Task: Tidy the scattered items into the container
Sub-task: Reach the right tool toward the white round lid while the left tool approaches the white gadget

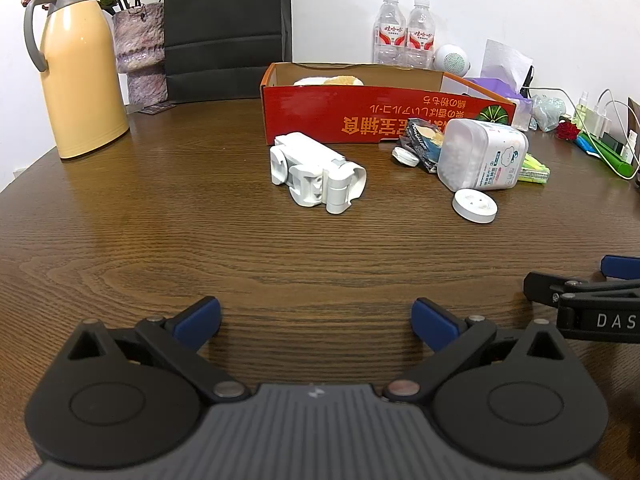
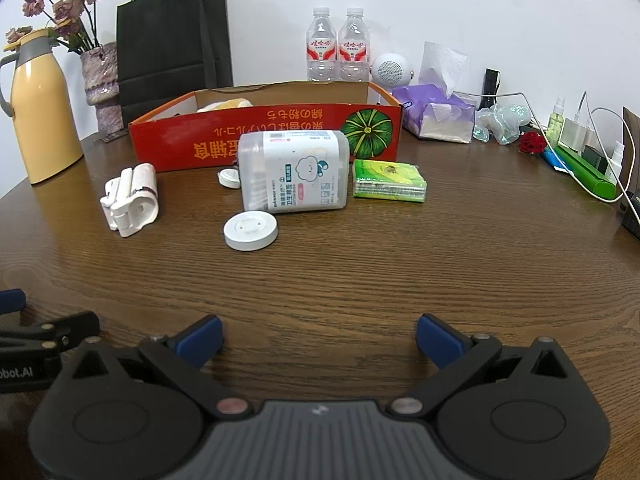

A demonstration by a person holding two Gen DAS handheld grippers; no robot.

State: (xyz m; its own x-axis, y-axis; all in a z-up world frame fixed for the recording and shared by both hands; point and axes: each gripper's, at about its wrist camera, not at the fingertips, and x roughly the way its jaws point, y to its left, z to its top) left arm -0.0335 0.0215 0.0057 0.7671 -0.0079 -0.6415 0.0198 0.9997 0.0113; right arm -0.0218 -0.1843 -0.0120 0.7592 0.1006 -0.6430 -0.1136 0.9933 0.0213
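Note:
A red cardboard box (image 1: 384,116) (image 2: 264,136) stands open at the back of the wooden table, with something pale inside. In front of it lie a white folded gadget (image 1: 316,172) (image 2: 130,200), a clear cotton-swab tub (image 1: 482,154) (image 2: 294,170), a white round puck (image 1: 475,206) (image 2: 251,231), a smaller white disc (image 1: 405,157) (image 2: 229,178), a dark snack packet (image 1: 422,140) and a green tissue pack (image 2: 388,181) (image 1: 534,168). My left gripper (image 1: 316,322) is open and empty, low over the near table. My right gripper (image 2: 319,338) is open and empty beside it.
A yellow thermos (image 1: 78,68) (image 2: 38,108) and a flower vase (image 1: 140,52) stand back left, with a black paper bag (image 2: 172,40). Two water bottles (image 2: 338,46), a white speaker (image 2: 390,69), a purple tissue pack (image 2: 436,114), cables and small bottles line the back right.

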